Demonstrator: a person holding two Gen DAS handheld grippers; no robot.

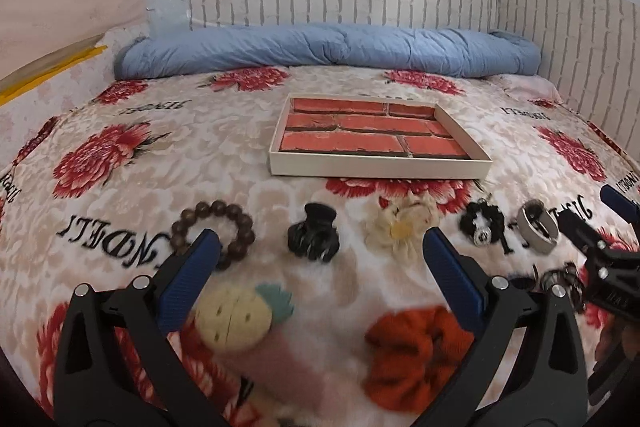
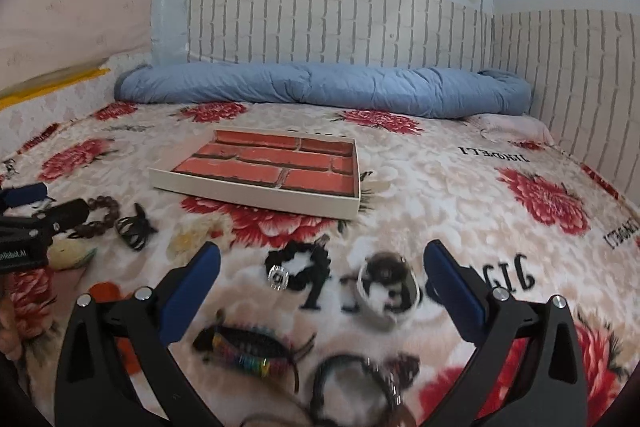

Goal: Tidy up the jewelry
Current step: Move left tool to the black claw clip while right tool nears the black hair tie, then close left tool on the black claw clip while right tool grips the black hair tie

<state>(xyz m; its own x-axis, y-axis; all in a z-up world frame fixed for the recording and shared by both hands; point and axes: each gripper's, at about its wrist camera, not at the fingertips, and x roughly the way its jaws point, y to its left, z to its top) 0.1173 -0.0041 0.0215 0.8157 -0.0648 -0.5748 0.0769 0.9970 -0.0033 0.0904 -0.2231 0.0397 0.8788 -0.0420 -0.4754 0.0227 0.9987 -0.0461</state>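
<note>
The shallow tray [image 1: 378, 169], lined with a red brick print, lies on the bed [image 1: 224, 147] and holds nothing; by that, the sorting has not begun and every piece is left to do.

All the jewelry sits on the bedspread on the near side of the tray. Nearest the tray's front wall is a cream flower clip [image 1: 400, 225], with a black claw clip [image 1: 314, 237] beside it and a brown bead bracelet [image 1: 216, 237] further along. On the flower's other side lie a black scrunchie with a clear charm [image 2: 298, 265] and a silver ring-shaped piece [image 2: 388, 293]. Further from the tray are a pineapple-shaped plush clip [image 1: 240, 319], an orange scrunchie [image 1: 416, 359], a rainbow woven bracelet [image 2: 248, 351] and some dark cord bracelets [image 2: 360, 383], these last blurred.

The left gripper [image 1: 322, 259] hangs above the row with its jaws spread wide and nothing between them. The right gripper [image 2: 322, 267] is likewise wide open and empty, over the black scrunchie and silver piece.
</note>
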